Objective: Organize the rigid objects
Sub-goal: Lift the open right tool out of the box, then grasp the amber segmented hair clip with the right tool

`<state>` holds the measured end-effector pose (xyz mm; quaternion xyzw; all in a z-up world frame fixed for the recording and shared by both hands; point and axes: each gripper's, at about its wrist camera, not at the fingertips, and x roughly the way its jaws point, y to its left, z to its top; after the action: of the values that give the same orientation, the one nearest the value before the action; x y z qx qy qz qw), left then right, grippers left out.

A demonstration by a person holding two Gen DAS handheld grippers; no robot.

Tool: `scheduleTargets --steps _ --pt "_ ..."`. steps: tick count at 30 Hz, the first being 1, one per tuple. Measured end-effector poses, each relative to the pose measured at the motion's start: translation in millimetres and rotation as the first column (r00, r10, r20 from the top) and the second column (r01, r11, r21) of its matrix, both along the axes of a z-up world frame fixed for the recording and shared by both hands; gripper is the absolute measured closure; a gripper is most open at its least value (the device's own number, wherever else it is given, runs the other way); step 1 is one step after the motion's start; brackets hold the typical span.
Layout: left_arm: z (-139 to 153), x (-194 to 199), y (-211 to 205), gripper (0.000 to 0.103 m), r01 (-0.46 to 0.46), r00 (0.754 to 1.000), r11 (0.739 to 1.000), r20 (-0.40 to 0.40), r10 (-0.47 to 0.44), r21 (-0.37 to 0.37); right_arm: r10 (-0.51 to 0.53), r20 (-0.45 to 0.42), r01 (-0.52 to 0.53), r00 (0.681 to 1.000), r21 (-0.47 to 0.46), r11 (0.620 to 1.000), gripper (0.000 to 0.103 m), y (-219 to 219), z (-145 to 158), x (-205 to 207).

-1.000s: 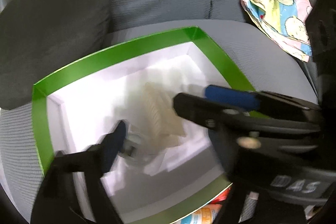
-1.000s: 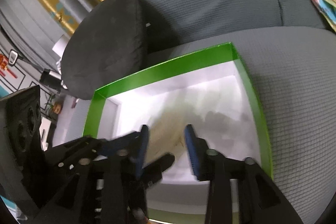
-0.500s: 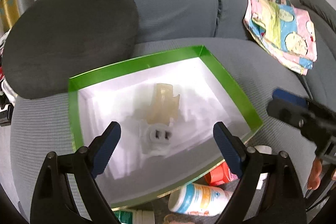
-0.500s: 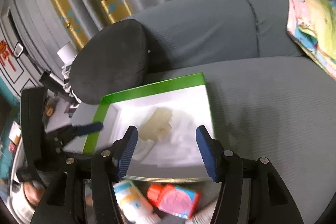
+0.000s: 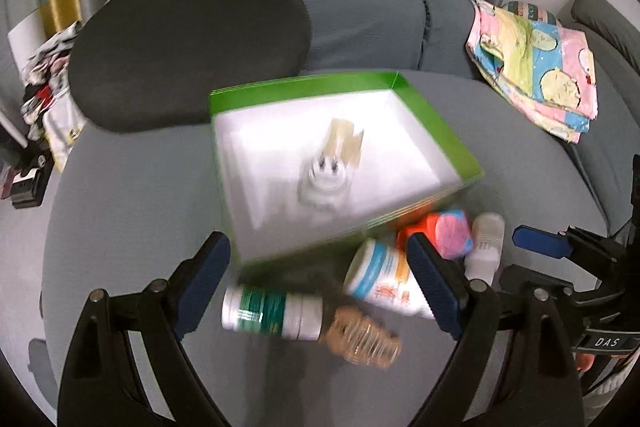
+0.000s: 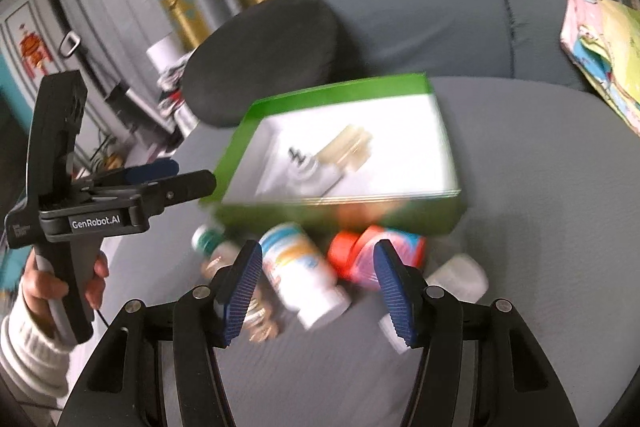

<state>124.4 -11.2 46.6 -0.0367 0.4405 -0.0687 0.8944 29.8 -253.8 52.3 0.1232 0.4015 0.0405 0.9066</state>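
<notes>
Grey sofa seat point(image 5: 132, 195); green box point(image 5: 436, 131) at 12 o'clock; both tongs released, empty; approach white bottle point(image 6: 304, 279) squarely, pads across its body.

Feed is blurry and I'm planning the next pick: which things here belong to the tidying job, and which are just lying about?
Job:
- green-rimmed white cardboard box, holding a white plug and a beige plastic piece
- green-labelled white bottle
- blue-and-orange-labelled white bottle
- red-capped pink bottle
- small white bottle

Lying about:
- dark round cushion
- pastel cartoon-print cloth
</notes>
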Motion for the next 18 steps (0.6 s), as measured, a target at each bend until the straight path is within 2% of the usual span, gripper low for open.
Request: scheduleTargets --steps 7,10,15,18 --pt "-28 -35 5 0.014 -0.032 0.998 0.999 -0.06 0.032 -0.004 0.141 -0.076 -0.146 0.987 -0.063 0.987 0.043 45 -32 -13" --pt "-46 -43 6 0.014 -0.049 0.994 0.998 -0.096 0.045 -0.041 0.197 -0.101 -0.203 0.975 -0.062 0.977 0.043 59 -51 -14" --pt "-64 -44 2 0.014 -0.077 0.989 0.993 -0.133 0.065 -0.084 0.179 -0.147 -0.192 0.973 -0.08 0.978 0.043 73 -85 -5" --pt "-67 -38 -4 0.015 -0.081 0.988 0.993 -0.138 0.069 -0.082 0.181 -0.142 -0.189 0.973 -0.043 0.981 0.043 73 -93 0"
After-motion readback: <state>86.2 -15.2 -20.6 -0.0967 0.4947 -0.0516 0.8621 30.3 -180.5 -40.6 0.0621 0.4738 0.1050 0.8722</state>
